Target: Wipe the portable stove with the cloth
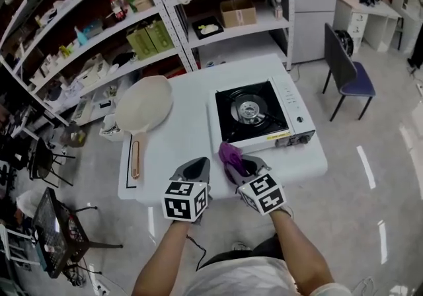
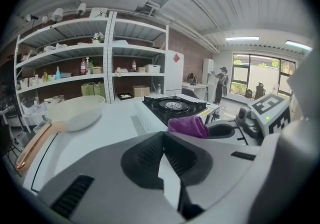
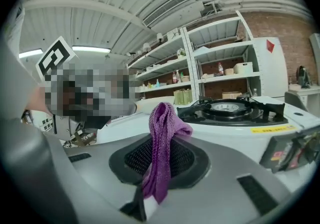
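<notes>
The portable stove (image 1: 261, 116) sits on the right half of the white table (image 1: 185, 139), with a black top, a round burner and a white control side. My right gripper (image 1: 246, 168) hovers at the table's near edge just in front of the stove, shut on a purple cloth (image 1: 229, 156). In the right gripper view the cloth (image 3: 164, 123) is bunched above the jaws and hangs down between them, with the stove (image 3: 235, 113) right beyond. My left gripper (image 1: 192, 172) is beside it to the left, shut and holding nothing; its view shows the cloth (image 2: 187, 125) and the stove (image 2: 172, 105).
A cream frying pan (image 1: 142, 106) with a copper-coloured handle lies on the table's left half. White shelving (image 1: 165, 17) full of boxes stands behind the table. A blue chair (image 1: 350, 76) is at the right, and dark furniture (image 1: 53, 222) on the floor at the left.
</notes>
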The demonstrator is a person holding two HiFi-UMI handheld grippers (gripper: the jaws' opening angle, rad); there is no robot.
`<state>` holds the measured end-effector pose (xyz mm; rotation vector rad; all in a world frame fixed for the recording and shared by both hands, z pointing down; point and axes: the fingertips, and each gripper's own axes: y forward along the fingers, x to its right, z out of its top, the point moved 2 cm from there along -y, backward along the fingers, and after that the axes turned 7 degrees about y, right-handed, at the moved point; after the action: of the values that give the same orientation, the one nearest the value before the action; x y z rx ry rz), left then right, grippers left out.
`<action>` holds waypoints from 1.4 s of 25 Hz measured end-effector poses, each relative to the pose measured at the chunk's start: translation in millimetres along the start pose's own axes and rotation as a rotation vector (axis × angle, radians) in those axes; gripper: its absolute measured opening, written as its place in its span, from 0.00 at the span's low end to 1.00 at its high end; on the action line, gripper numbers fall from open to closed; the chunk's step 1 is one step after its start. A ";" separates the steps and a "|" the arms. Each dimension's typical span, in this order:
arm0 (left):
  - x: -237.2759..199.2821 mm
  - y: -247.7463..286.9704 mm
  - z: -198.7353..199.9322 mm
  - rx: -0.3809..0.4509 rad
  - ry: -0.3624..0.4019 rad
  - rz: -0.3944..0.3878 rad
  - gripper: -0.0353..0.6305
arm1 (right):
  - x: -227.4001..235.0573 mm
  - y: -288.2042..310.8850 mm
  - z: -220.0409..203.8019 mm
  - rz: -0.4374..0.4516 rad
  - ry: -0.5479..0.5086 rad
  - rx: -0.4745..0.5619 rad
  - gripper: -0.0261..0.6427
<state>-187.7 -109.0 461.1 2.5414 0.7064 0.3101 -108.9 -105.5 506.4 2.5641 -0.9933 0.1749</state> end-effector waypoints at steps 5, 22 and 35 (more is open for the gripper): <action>18.9 13.4 4.4 -0.003 0.028 -0.046 0.06 | 18.7 -16.9 -2.3 -0.050 0.017 0.020 0.13; 77.2 44.0 34.4 0.006 0.061 -0.120 0.06 | 82.6 -74.6 -0.9 -0.166 0.036 0.024 0.13; 94.3 60.8 51.8 0.024 0.053 -0.138 0.06 | 103.8 -108.4 10.3 -0.179 0.032 0.028 0.13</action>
<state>-65.3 -124.4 455.4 2.4988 0.9062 0.3244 40.5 -100.9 489.6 2.6501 -0.7500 0.1814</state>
